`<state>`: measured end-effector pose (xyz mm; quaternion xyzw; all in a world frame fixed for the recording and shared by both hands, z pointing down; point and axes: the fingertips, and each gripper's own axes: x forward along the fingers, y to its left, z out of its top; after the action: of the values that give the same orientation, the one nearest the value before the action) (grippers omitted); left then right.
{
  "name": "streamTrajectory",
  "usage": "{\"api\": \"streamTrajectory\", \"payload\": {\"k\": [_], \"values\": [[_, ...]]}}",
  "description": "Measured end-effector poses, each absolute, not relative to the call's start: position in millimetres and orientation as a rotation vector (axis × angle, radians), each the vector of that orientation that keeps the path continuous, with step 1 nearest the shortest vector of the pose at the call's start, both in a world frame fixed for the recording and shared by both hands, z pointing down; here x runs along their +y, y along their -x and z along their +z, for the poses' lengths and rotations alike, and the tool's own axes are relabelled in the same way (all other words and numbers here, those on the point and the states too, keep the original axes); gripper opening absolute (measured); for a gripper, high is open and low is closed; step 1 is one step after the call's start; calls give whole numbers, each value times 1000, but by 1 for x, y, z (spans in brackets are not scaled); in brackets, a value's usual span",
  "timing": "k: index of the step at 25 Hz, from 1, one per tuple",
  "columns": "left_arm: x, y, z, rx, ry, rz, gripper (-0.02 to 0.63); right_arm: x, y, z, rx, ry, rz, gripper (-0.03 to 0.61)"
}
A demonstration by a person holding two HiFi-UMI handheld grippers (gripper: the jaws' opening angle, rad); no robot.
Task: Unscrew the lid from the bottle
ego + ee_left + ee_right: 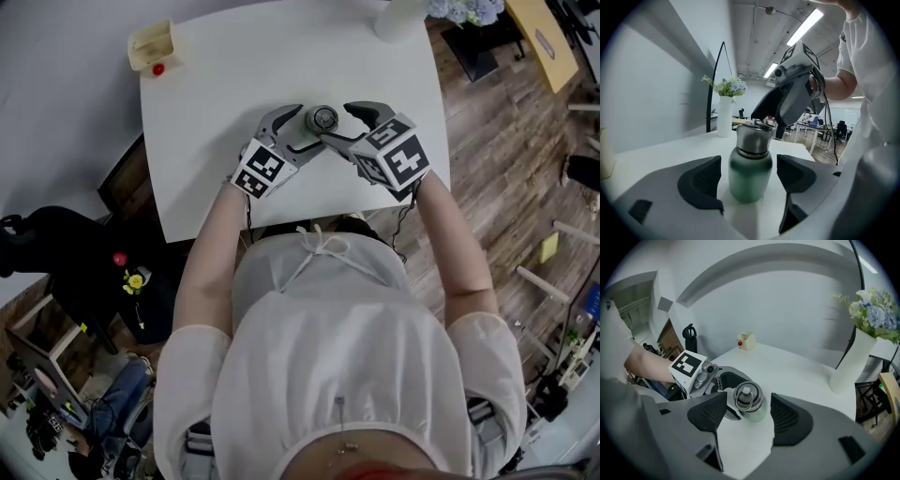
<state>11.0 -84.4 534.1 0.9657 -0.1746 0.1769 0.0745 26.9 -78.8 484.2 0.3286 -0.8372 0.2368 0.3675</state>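
Closing in on the bottle (749, 183) is the step in hand, and no unscrewing has begun as far as I can judge. The bottle stands upright near the front edge of the white counter (234, 75), its steel lid (753, 138) still seated on the green body.

The left claw (749, 161) comes in low with its jaws wide to either side of the green body. A clear gap shows at each pad, so it holds nothing.

The right claw (748, 399) hangs above, tilted down over the lid and its ring handle. Its jaws are also spread wide, with the pads clear of the steel on both sides.

Next, I judge, the left claw must clamp the body firmly. The right must then drop level with the lid, pinch it and twist.
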Motion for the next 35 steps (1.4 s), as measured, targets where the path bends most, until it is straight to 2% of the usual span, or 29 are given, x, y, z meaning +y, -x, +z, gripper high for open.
{"api": "streamTrajectory", "payload": {"k": [6, 9, 21, 35], "values": [[-88, -18, 546, -415, -2957, 583, 364, -86, -10, 492, -2078, -781, 619, 262], [-85, -18, 549, -374, -2969, 588, 342, -85, -8, 492, -2036, -786, 624, 235], [-84, -20, 551, -365, -2953, 607, 337, -83, -9, 495, -1982, -635, 595, 232], [-87, -16, 549, -378, -2933, 540, 337, -84, 0, 492, -1994, -107, 218, 230]]}}
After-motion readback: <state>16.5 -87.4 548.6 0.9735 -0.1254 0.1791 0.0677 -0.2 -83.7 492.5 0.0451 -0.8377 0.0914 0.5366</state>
